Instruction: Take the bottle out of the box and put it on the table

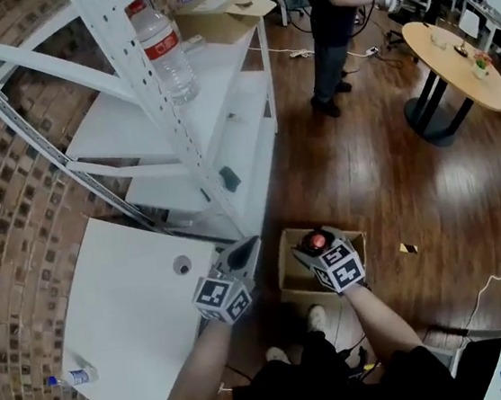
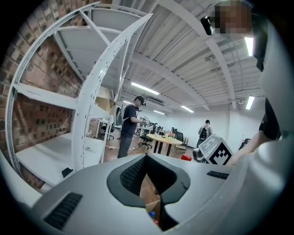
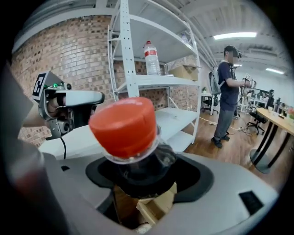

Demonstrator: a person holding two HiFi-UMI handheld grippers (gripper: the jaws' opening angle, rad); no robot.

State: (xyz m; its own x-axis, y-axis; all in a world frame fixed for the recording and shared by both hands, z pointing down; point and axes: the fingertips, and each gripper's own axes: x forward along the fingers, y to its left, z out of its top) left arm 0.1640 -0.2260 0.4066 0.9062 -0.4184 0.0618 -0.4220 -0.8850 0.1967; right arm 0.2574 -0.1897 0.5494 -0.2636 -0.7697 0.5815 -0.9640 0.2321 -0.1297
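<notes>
Bottle, red cap, clear body: clenched at the shoulder in the right claw, with the cap standing up past the jaws. It hangs over the open cardboard box on the floor and looks to be out of it; it is not on the bench. Left claw released, nothing between its jaws, at the bench's right edge just left of the box. Step in hand, as I read it: the carry from box to bench. The next move calls for swinging the bottle left over the white bench, keeping clear of the shelf posts, setting its base flat on bare top, then letting go. Hard to make out: the bottle's lower body and base are masked by the claw in both views, so whether it clears the box rim is uncertain. Box contents mostly hidden. A small bottle lies at the bench's near left corner.
</notes>
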